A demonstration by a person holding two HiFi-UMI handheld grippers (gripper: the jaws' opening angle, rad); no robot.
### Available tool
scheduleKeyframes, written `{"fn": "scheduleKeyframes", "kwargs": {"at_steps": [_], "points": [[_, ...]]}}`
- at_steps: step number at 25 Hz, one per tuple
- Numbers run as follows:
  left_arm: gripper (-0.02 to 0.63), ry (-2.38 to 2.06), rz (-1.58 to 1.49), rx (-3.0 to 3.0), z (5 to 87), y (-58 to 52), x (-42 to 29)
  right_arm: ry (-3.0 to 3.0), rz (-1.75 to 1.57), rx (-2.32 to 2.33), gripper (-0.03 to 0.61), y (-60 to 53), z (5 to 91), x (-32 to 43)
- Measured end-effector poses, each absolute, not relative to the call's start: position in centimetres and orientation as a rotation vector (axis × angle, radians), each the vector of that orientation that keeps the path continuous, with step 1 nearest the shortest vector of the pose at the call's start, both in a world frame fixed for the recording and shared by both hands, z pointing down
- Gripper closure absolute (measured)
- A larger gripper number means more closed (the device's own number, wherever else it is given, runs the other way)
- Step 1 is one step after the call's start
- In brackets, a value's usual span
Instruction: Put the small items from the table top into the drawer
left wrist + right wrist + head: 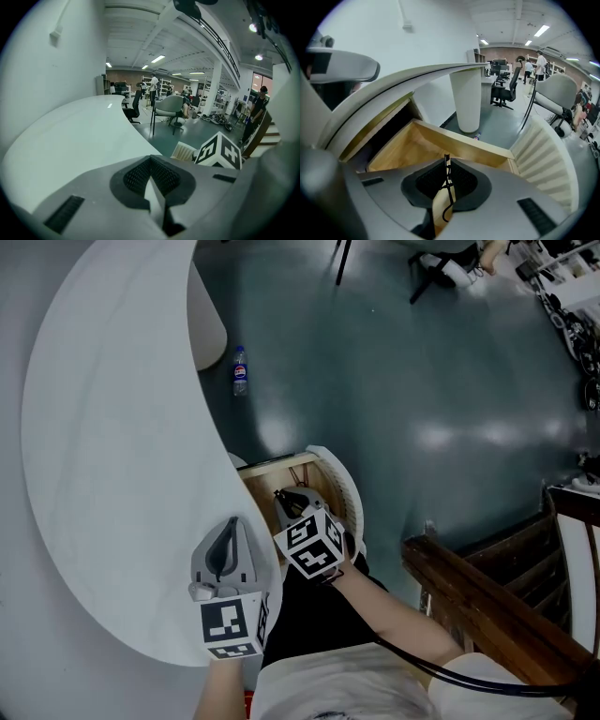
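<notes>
My right gripper (289, 501) hangs at the centre of the head view, over the open drawer (272, 465). It is tilted down towards the wooden inside. In the right gripper view its fingers are nearly together, clamped on a thin black wiry item (447, 183) that runs up the narrow gap between them and pokes out just past the tips. I cannot tell what the item is beyond that. Behind the right gripper (446, 161), the drawer (454, 138) fills the middle of that frame as a pale wooden box. Its ribbed white front (543, 150) is at the right, and the underside of the desk (393, 89) arches over the upper left.

My left gripper (230, 526) sits lower left of centre in the head view, above the curved edge of the white desk (112, 474), just beside the right one. In its own view the left gripper (151, 161) has its fingers together with nothing between them. The bare desk (70, 136) top sweeps across the left half of that frame.

A bottle (240, 369) lies on the floor (394, 381) near the top of the head view.
</notes>
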State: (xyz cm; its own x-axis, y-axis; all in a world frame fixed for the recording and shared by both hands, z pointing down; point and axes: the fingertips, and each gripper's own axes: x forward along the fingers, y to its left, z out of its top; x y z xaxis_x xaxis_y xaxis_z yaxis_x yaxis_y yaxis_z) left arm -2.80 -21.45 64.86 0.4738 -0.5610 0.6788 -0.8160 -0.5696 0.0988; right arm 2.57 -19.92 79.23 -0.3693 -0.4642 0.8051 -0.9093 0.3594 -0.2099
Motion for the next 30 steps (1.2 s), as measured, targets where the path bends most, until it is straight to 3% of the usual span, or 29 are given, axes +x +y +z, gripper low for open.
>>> {"fn": "scheduleKeyframes", "kwargs": {"at_steps": [30], "points": [[0.594, -1.118, 0.877, 2.327, 64.8, -21.0, -2.5, -1.846, 0.909, 1.113, 0.531, -19.1, 86.8, 2.6]]}}
